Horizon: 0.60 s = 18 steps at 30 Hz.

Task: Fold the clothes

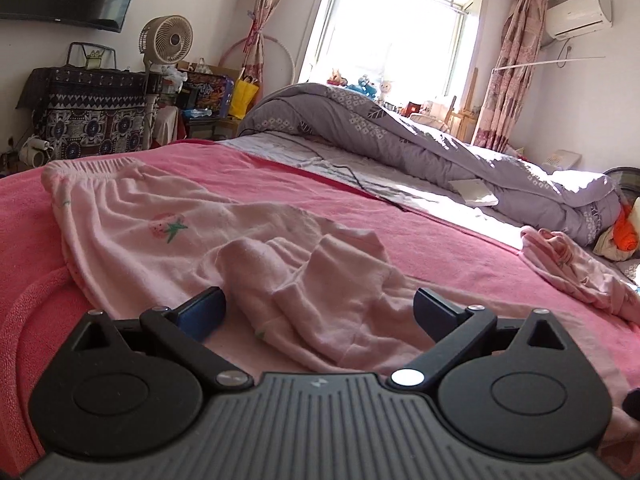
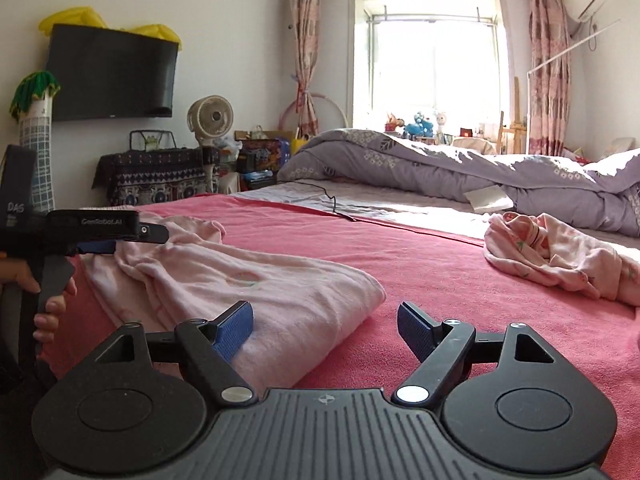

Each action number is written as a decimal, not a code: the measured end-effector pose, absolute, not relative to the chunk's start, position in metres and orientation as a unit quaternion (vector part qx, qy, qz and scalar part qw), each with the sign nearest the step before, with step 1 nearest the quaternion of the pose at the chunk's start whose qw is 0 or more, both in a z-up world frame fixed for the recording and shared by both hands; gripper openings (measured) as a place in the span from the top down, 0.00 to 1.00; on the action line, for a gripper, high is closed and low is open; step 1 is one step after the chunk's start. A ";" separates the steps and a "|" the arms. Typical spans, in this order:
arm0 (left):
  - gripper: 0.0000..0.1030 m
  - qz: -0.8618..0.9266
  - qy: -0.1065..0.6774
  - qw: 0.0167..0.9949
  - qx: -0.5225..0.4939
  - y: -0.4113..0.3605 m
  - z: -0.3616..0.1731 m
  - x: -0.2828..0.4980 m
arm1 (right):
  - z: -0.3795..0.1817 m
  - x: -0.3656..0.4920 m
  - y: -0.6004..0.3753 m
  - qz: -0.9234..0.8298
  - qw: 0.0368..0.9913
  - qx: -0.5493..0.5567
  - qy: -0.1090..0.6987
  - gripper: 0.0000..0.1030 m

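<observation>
Pale pink pyjama trousers [image 1: 168,232] with a strawberry print lie on the pink blanket [image 1: 460,252], waistband far left, leg ends bunched near me. My left gripper [image 1: 320,308] is open, its jaws standing on either side of the bunched leg ends without closing on them. In the right wrist view the same trousers [image 2: 280,300] lie folded over. My right gripper [image 2: 326,324] is open at their near right edge, left finger [image 2: 234,330] over the cloth. The left gripper [image 2: 120,236] shows at the left edge, over the trousers' far end.
A second crumpled pink garment [image 2: 560,256] lies at the right of the blanket. A rolled purple quilt [image 2: 460,164] lies across the far bed, with a black cable [image 2: 332,200] and a white booklet [image 1: 476,192]. Fan, television and cluttered tables stand by the left wall.
</observation>
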<state>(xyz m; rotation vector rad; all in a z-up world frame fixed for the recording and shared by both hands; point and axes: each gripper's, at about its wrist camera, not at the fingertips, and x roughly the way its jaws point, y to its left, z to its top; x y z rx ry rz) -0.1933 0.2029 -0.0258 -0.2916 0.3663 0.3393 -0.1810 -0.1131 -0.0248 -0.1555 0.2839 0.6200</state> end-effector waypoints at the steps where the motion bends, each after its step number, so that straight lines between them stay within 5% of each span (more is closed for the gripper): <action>1: 0.08 0.182 0.181 0.958 -0.130 0.203 -0.028 -0.192 | -0.027 -0.185 -0.110 0.305 0.939 -0.091 0.133 0.21; 7: 0.11 0.269 0.169 0.942 -0.109 0.216 -0.019 -0.203 | -0.034 -0.202 -0.102 0.339 0.927 -0.119 0.104 0.10; 14: 0.01 0.147 0.156 0.958 -0.190 0.219 -0.022 -0.199 | -0.043 -0.206 -0.090 0.341 0.925 -0.134 0.104 0.09; 17: 0.09 0.171 0.161 0.959 -0.158 0.211 -0.028 -0.185 | -0.043 -0.207 -0.091 0.329 0.930 -0.132 0.091 0.08; 18: 0.25 0.169 0.155 0.962 -0.150 0.207 -0.029 -0.184 | -0.043 -0.208 -0.091 0.326 0.932 -0.131 0.087 0.06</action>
